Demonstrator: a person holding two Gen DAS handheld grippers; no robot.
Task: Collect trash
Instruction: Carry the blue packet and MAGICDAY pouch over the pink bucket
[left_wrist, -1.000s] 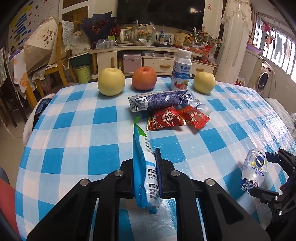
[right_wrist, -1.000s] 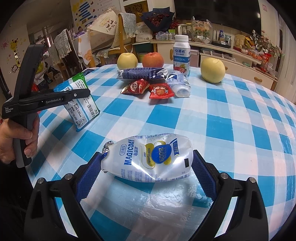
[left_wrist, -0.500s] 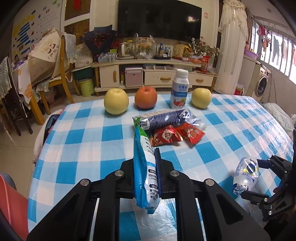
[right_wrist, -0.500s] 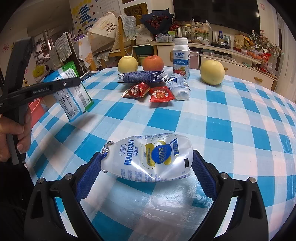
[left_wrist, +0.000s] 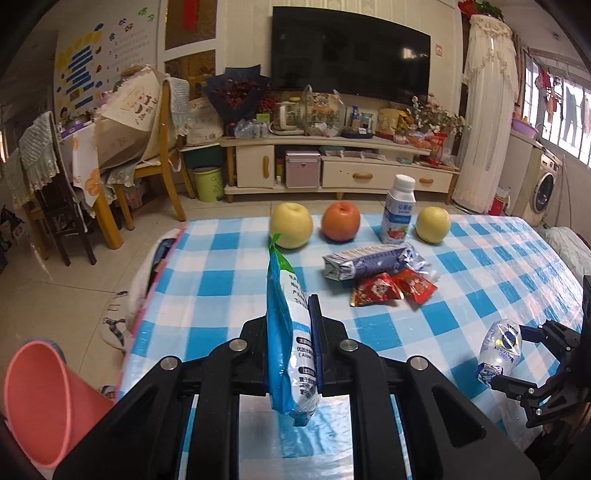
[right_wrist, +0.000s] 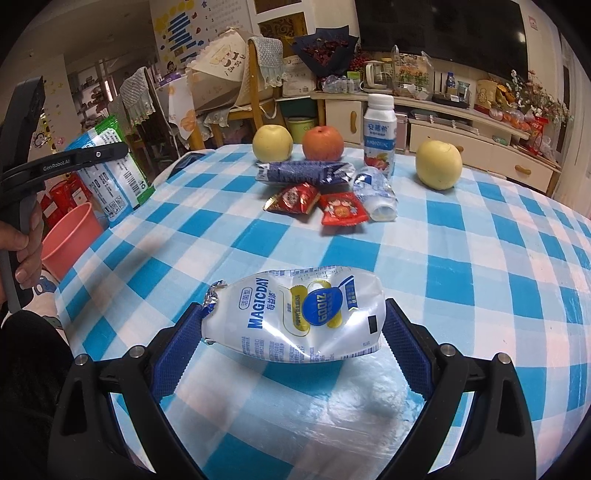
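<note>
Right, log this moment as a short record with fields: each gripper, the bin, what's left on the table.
left gripper: shut on blue packet, held off the table's left edge
right gripper: shut on crushed bottle, above the table
bin: pink, on the floor left of the table
trash left: blue wrapper, two red sachets, another crushed bottle

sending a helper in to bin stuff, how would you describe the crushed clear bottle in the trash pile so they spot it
Find the checked table and its row of fruit with the upright milk bottle. Just in front of that lies the crushed clear bottle, on its side beside two red packets; it alone there is see-through and crumpled.
</note>
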